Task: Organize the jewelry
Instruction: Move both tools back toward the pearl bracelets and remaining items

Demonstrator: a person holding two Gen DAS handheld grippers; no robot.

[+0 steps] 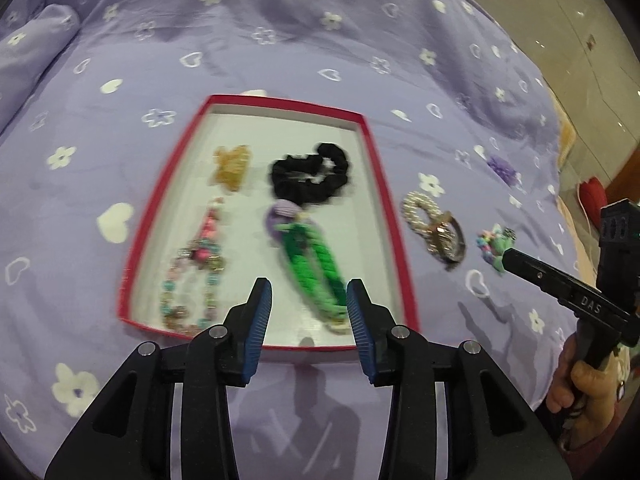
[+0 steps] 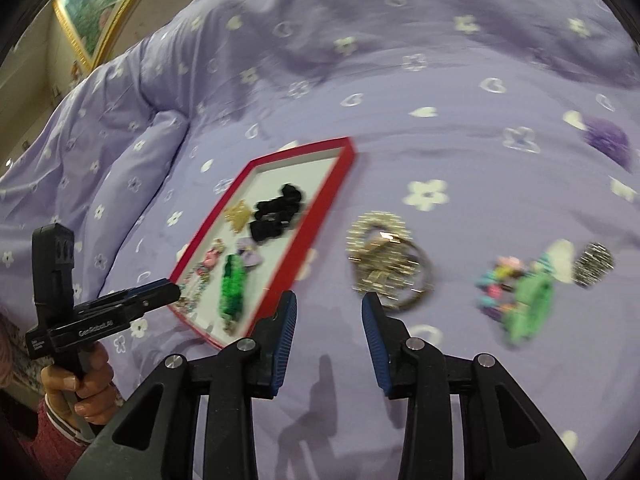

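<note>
Two fisheye views covered a lilac quilt [image 1: 280, 52] printed with white flowers and hearts. From the left wrist, tan floor tiles [image 1: 560, 32] showed at upper right. A red-rimmed tray [image 1: 374, 168] lay on the quilt holding a black scrunchie [image 1: 310, 176], a green braided clip [image 1: 316, 264], a beaded bracelet [image 1: 188, 288] and a gold clip [image 1: 232, 166]. Just right of it lay rhinestone rings [image 1: 434, 224]. The left gripper [image 1: 309, 308] hung open and empty above the tray's near edge. The right gripper [image 1: 505, 258], marked "DAS", reached a pastel bead cluster [image 1: 490, 240]; its jaws were hidden.

From the right wrist, a gilt-framed picture [image 2: 100, 8] hung at upper left. The right gripper [image 2: 329, 320] stood open, holding nothing, between the tray [image 2: 316, 208] and the rhinestone rings [image 2: 380, 256]. The left gripper [image 2: 174, 290] bore blurred, unreadable lettering.
</note>
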